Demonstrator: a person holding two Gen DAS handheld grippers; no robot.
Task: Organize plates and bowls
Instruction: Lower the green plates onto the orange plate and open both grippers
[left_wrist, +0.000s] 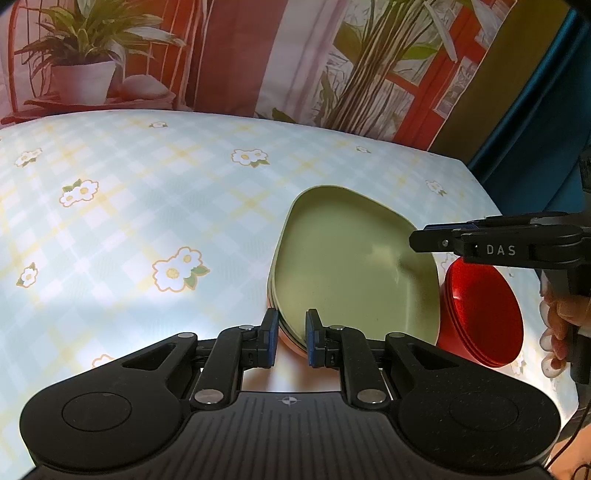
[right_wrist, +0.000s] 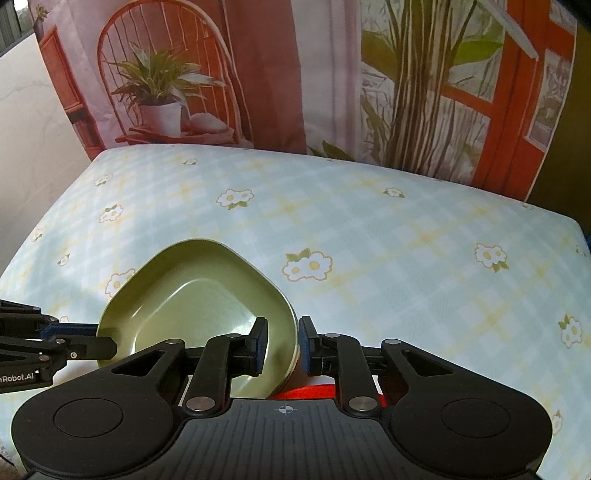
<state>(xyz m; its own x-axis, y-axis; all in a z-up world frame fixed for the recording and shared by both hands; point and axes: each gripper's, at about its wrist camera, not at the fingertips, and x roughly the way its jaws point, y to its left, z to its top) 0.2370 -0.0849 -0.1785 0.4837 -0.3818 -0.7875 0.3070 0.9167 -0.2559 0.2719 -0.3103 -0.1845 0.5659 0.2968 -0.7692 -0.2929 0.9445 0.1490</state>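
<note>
Straddling the green plate's (left_wrist: 351, 266) near rim at lower centre, the left gripper (left_wrist: 291, 338) clamps it. The right gripper (right_wrist: 282, 345) straddles the opposite rim, its pads apparently clear of it; red bowls (left_wrist: 484, 314) sit lower right.

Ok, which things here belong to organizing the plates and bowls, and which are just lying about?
Job: stack of plates, green on top; nested red bowls; left gripper and right gripper, both astride the plates' rim.
Just there: flowered tablecloth; backdrop printed with plants.
</note>
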